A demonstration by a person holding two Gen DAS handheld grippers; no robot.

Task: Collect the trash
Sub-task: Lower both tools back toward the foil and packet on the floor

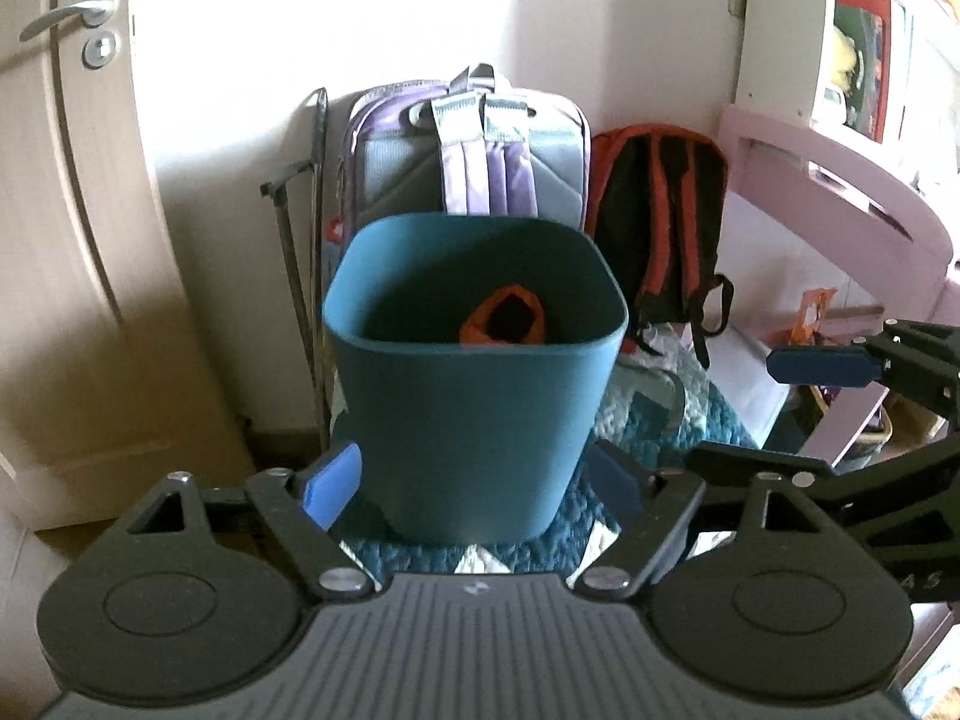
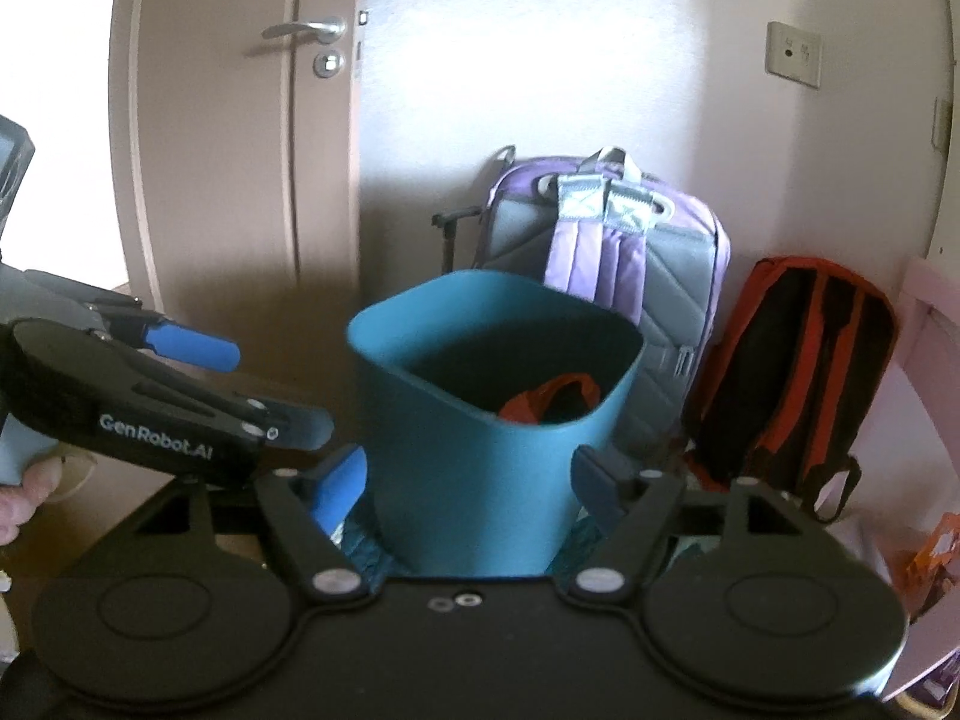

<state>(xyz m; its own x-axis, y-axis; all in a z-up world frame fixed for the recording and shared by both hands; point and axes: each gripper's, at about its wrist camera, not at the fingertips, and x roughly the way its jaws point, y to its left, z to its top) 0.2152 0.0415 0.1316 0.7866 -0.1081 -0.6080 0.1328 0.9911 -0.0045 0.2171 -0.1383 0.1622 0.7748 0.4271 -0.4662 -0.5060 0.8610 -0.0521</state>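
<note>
With both sets of fingers spread wide and carrying nothing, you have the teal bin (image 1: pixel 474 396) straight ahead of both cameras, standing upright on a quilted blue-and-white cover (image 1: pixel 648 420). An orange-and-black crumpled piece (image 1: pixel 503 319) lies at the bottom of it, and reads as trash already inside.

Left gripper (image 1: pixel 474 483): blue pads on either side of the bin's lower wall, clear of it on the left; contact on the right I cannot tell. Right gripper (image 2: pixel 468 480): same posture from its own view, fingers flanking the base, nothing pinched.

Judgement: the step in hand is finding the next piece. One candidate is an orange wrapper-like scrap (image 1: pixel 810 315) lying off to the right, near the pink furniture (image 1: pixel 840 180); the right wrist view also catches something orange (image 2: pixel 936 546) at its far right edge. Whether these are one item I cannot tell.

To do it well:
- Back both grippers off the bin before swinging, so a finger does not tip it; on soft bedding it looks easy to topple.
- Take the scrap with the right gripper, which is nearer that side.
- Pinch the scrap by a raised edge, keeping clear of the quilt.
- Release above the bin mouth, well inside the rim.

The purple backpack (image 1: pixel 468 144) and red-and-black backpack (image 1: pixel 660 204) against the wall behind are not targets.
</note>
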